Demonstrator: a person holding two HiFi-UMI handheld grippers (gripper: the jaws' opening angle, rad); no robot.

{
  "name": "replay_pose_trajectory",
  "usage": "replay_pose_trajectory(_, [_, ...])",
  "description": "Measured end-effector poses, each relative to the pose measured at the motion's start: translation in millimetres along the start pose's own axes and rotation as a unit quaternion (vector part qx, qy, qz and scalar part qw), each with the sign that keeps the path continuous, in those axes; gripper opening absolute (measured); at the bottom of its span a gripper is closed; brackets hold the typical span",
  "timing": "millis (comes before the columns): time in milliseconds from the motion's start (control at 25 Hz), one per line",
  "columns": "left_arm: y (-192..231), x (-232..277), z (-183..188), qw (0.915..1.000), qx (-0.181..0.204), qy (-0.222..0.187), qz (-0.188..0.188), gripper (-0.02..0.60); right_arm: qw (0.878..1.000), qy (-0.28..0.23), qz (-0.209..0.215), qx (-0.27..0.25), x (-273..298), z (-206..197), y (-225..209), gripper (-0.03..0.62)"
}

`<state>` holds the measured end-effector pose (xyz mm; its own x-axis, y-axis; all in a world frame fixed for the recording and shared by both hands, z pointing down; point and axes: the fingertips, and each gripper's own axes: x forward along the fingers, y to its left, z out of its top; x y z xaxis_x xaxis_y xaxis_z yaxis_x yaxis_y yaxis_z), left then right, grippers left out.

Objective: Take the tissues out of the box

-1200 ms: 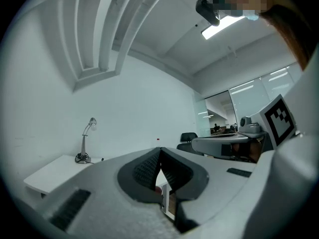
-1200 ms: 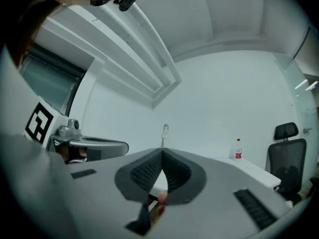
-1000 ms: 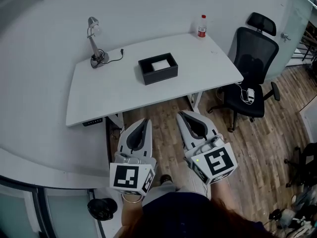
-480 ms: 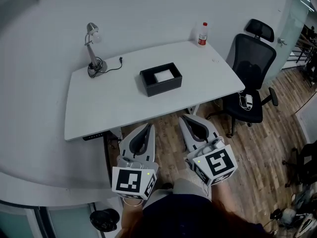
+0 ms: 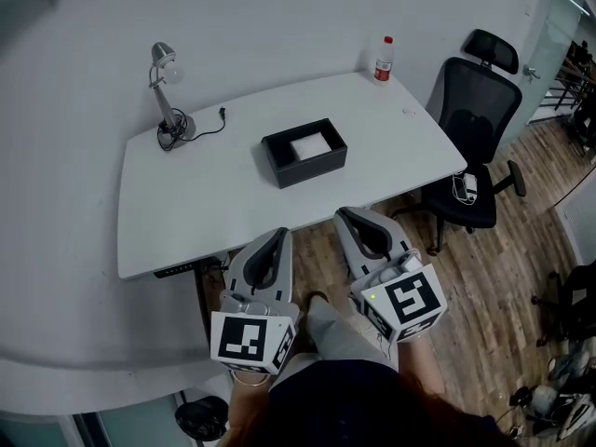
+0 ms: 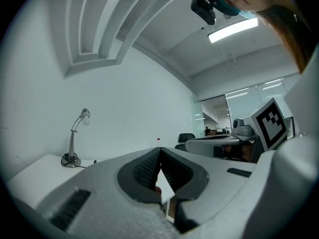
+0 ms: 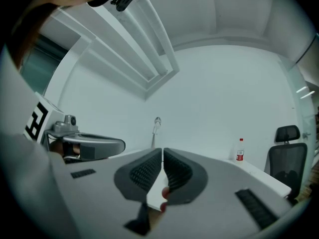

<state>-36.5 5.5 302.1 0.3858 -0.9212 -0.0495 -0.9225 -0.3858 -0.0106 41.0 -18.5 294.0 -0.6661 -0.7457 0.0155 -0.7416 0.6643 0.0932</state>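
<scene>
A black open box (image 5: 305,152) sits near the middle of the white desk (image 5: 205,203), with white tissues (image 5: 309,146) showing inside it. Both grippers hang below the desk's front edge, over the floor, well short of the box. My left gripper (image 5: 278,236) points up toward the desk, jaws together and empty; in its own view the tips (image 6: 159,151) meet. My right gripper (image 5: 347,215) is beside it to the right, jaws together with nothing held; its tips (image 7: 163,151) touch in the right gripper view.
A silver desk lamp (image 5: 166,96) with its cable stands at the desk's far left. A red-capped bottle (image 5: 381,60) stands at the far right corner. A black office chair (image 5: 475,147) is right of the desk on the wood floor (image 5: 484,287).
The view has shifted closer to the desk, which now sits lower in the head view. Both grippers keep their places side by side, jaws still together.
</scene>
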Motion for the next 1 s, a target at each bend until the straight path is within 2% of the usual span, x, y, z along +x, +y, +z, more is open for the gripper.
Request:
replay_pose_trajectory(320, [27.0,39.8,-7.1,1.0,0.007,0.005,0.002,0.021,1.0,0.013,-0.009,0.003,41.9,-9.7,-28.9,0.04])
replay_pose_trajectory(1000, [93.8,137.1,-9.6,0.9999,0.007,0.011,0.007,0.021,0.998,0.06,0.009,-0.014,144.1,-29.0,-85.6,0.122])
